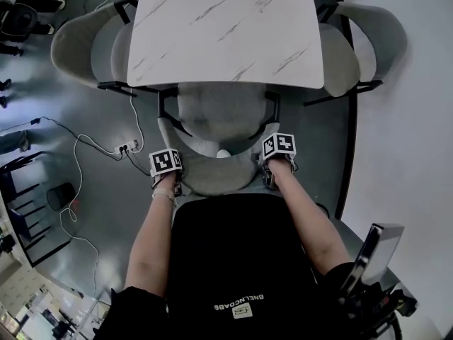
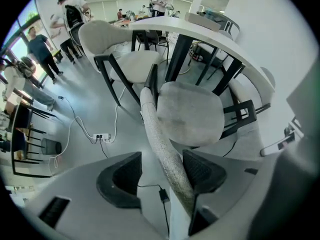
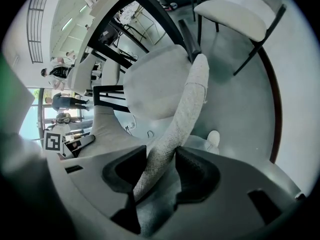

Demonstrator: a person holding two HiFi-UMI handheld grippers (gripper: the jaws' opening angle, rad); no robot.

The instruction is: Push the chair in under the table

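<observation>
Mid-frame, a grey fabric chair point(image 1: 219, 112) sits mostly under a white marble-look table point(image 1: 226, 27); the right gripper point(image 3: 161, 156) clamps its curved backrest point(image 1: 212, 179), the left gripper point(image 2: 162, 159) gapes around it (push seemingly finished, right release next).

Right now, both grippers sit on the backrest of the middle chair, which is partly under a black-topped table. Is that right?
Not quite. The head view shows the table has a white top with grey veins, not black. The rest holds: the left gripper and the right gripper both sit on the backrest of the middle chair, which is partly under the table.
</observation>
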